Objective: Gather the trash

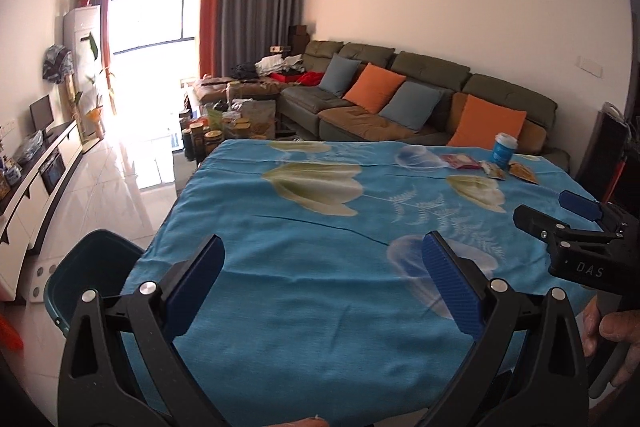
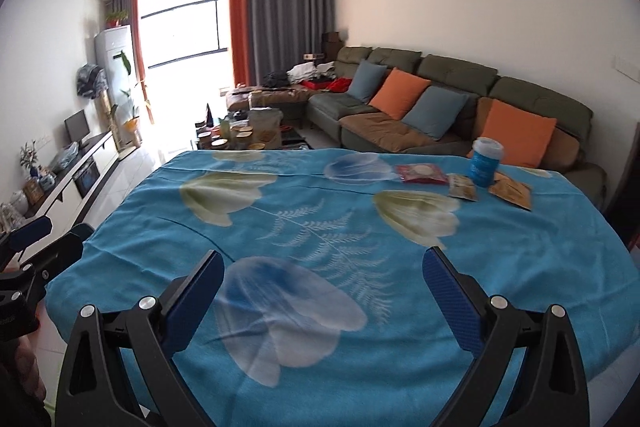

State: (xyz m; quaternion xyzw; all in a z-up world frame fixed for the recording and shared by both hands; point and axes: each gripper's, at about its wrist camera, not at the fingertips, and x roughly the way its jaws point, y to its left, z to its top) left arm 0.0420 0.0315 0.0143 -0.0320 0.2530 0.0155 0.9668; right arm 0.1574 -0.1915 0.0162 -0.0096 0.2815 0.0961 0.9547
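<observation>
Trash lies at the far right of the table on a blue flowered cloth [image 2: 320,227]: a blue paper cup [image 2: 485,163] standing upright, a red wrapper [image 2: 421,173], a small snack packet [image 2: 462,187] and an orange packet [image 2: 512,193]. They also show in the left wrist view: cup [image 1: 504,149], red wrapper [image 1: 460,161], orange packet [image 1: 523,173]. A teal bin [image 1: 86,267] stands at the table's near left corner. My left gripper [image 1: 322,247] and my right gripper [image 2: 324,263] are open and empty over the near edge, far from the trash.
A green sofa [image 2: 440,95] with orange and blue cushions runs behind the table. A low table with jars [image 1: 224,131] stands beyond the far edge. A TV cabinet [image 1: 36,179] lines the left wall. The right gripper also shows in the left wrist view [image 1: 560,215].
</observation>
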